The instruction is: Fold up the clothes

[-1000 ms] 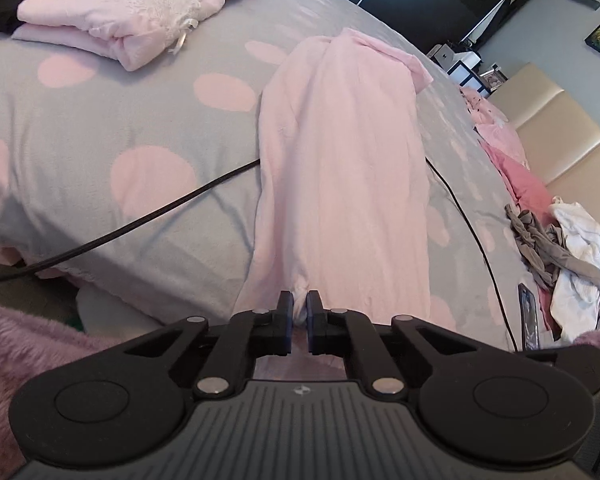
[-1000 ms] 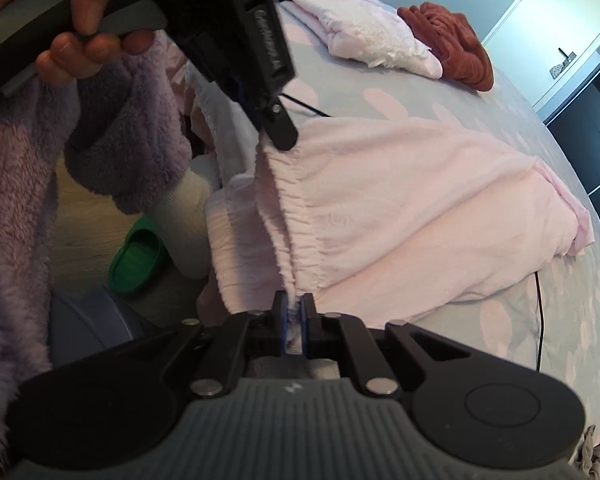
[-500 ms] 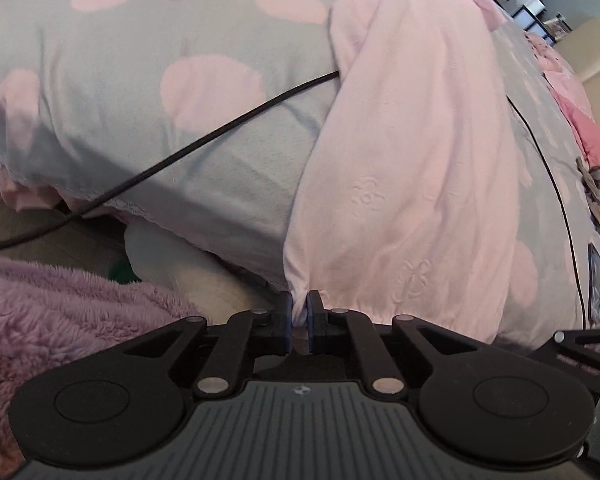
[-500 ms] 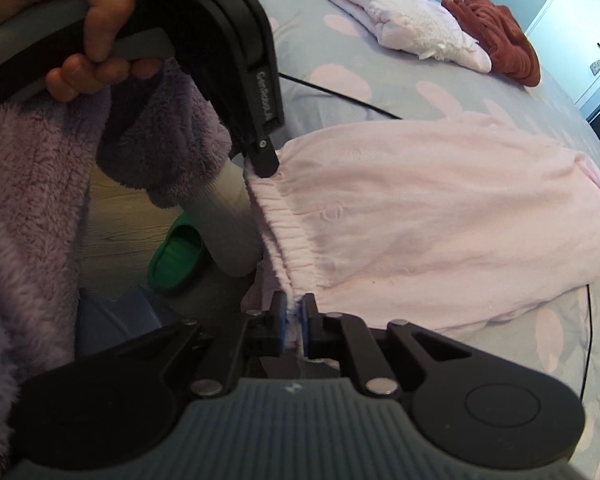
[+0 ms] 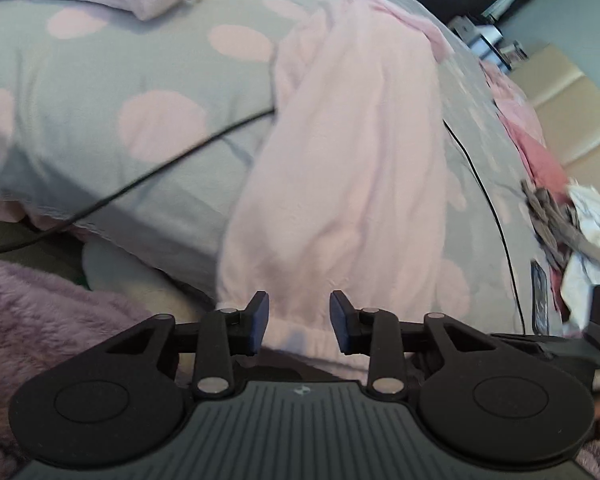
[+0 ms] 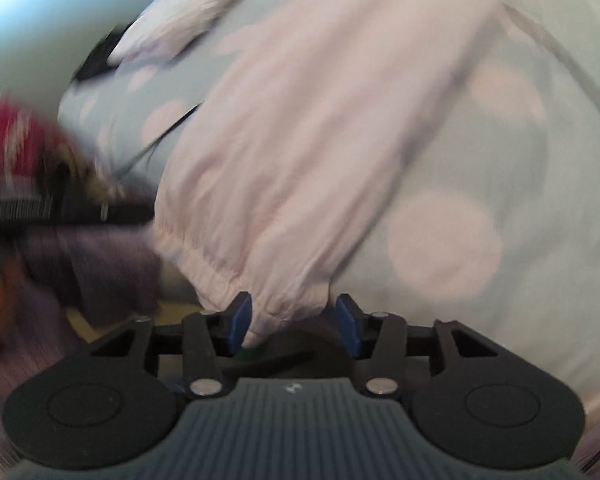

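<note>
Pink trousers (image 5: 348, 168) lie lengthwise on the dotted bed (image 5: 100, 92), waistband hanging at the near edge. Left claw (image 5: 299, 322) is opening, jaws spread, waistband between them but not pinched. Right claw (image 6: 293, 323) is likewise opening, its pads (image 6: 240, 318) clear of the gathered hem.

No text, label, brand or number can be read in either view. On the grey ribbed body of the left claw (image 5: 299, 318) there is a small pale mark (image 5: 301, 390) in the middle, just behind the fingers, but it is too small to read. The right claw (image 6: 294, 320) has the same kind of mark (image 6: 293, 388) on its body, and there it is blurred. The rest of the right wrist view is smeared, so nothing can be read there.
</note>
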{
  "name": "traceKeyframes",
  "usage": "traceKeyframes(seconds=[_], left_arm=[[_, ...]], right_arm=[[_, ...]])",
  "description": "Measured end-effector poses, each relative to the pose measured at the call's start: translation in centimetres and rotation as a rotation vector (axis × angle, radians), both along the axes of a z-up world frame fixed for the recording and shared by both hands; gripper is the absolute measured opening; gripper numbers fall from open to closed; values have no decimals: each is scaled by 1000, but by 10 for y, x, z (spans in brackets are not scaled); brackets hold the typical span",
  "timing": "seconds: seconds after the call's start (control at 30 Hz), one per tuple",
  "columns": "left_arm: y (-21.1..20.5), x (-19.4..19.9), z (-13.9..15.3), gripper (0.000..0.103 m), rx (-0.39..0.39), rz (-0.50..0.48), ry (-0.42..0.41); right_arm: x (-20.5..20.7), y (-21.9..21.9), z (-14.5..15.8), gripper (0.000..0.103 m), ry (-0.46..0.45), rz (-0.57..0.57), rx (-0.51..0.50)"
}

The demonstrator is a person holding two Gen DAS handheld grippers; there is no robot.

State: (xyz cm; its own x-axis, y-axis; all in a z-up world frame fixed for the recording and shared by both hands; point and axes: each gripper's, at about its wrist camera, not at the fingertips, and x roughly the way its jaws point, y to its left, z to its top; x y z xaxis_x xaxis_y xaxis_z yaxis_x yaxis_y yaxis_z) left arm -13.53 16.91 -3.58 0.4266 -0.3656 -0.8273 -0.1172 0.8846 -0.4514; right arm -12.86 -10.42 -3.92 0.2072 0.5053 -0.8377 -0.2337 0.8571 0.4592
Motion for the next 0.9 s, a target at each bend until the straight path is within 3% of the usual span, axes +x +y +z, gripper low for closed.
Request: traceKeyframes(seconds=[0.1, 0.37, 0.43, 0.53, 0.6, 0.77, 0.9], left_arm=[[-3, 10, -15, 28, 4, 4, 53], [0, 20, -32, 28, 25, 15, 79], [1, 20, -33, 28, 22, 19, 79], [3, 18, -32, 28, 11, 27, 76], [5, 16, -29, 28, 2, 35, 63], [10, 0, 3, 28, -38, 77, -31], [24, -15, 28, 40, -128, 153, -83]], right_arm=[[5, -9, -22, 52, 120, -96, 82], [12, 8, -46, 50, 169, -142, 153], [19, 6, -55, 43, 178, -140, 150], [24, 9, -58, 24, 189, -137, 167], [24, 11, -52, 15, 177, -112, 189], [20, 9, -22, 13, 112, -59, 343], [25, 10, 4, 13, 85, -62, 456]])
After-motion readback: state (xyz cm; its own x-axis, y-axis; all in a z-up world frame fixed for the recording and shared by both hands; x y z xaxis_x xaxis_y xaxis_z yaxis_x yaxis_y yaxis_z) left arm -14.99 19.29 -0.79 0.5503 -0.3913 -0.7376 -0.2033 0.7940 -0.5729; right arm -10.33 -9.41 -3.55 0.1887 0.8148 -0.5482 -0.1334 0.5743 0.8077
